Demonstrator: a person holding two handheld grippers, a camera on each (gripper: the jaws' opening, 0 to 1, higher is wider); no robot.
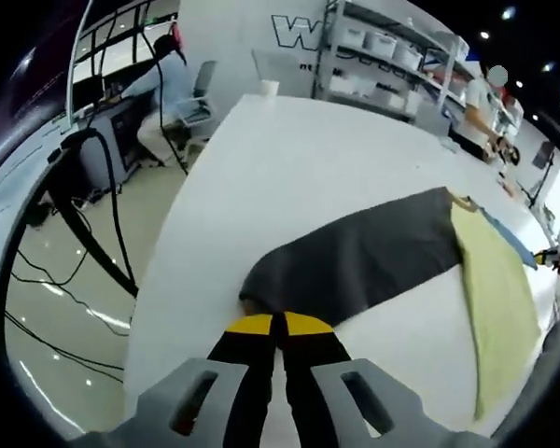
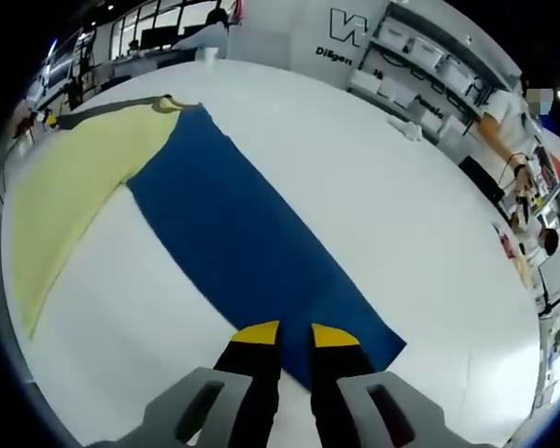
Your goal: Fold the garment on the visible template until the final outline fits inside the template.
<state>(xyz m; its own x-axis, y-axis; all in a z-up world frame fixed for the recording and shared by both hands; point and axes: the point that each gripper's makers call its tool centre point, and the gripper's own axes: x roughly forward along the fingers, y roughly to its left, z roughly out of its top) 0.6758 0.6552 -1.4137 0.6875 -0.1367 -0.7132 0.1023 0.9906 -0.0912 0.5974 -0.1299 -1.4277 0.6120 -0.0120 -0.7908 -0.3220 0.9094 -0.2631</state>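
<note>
White laminate covers the counter (image 1: 289, 177), and the garment (image 1: 373, 252) lies spread flat across it in three colour zones: a dark grey sleeve, a pale yellow body and a blue sleeve.

In the left gripper view the left tool (image 1: 278, 324) rises from 6 o'clock, its yellow-tipped jaws nearly together with only a thin dark slit between them. The tips sit right at the cuff end of the grey sleeve (image 1: 355, 261); whether cloth is pinched between them cannot be told. From the tips the grey sleeve runs out toward 2 o'clock, where it meets the yellow body (image 1: 499, 299), which stretches down toward 4 o'clock. A sliver of the blue sleeve (image 1: 509, 238) shows past the yellow at 3 o'clock.

In the right gripper view the right tool (image 2: 295, 330) comes up from 6 o'clock with its jaws a small gap apart. The tips rest over the near end of the blue sleeve (image 2: 252, 252), with blue cloth visible in the gap; a firm hold cannot be confirmed. The blue band runs away toward 11 o'clock and joins the yellow body (image 2: 84, 177) at 9 to 10 o'clock.

Shelving (image 1: 392, 56) with bins stands beyond the counter at 1 o'clock, and black cables (image 1: 84, 215) hang over the glossy floor at 9 o'clock.
</note>
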